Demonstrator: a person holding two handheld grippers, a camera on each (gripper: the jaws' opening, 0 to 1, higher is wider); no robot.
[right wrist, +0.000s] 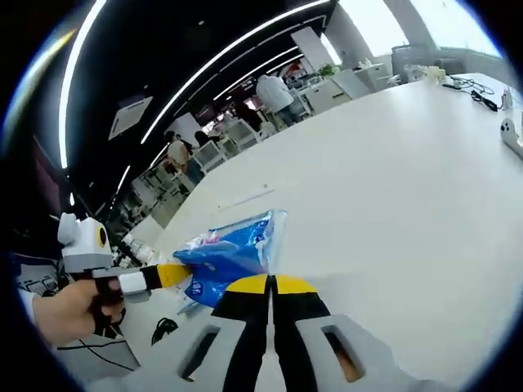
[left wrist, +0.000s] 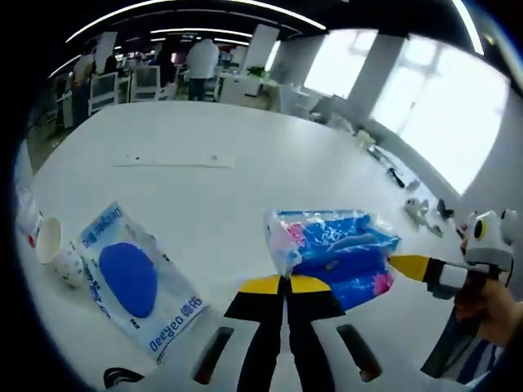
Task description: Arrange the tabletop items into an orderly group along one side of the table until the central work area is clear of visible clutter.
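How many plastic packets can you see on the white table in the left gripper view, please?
2: a blue patterned packet pinched by both the left hand-held gripper and the right hand-held gripper, and a white packet with a blue oval beside a paper cup. Others may be out of view.

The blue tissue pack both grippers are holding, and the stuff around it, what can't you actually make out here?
- Blue tissue pack: near end hidden behind the left gripper in the left gripper view; its print is blurred.
- Same pack in the right gripper view: lower part covered by the right gripper.
- White pouch: small lettering unreadable.
- Paper cup: cut off near the rim; contents unseen.
- Small items at the far table edge: too small to identify.
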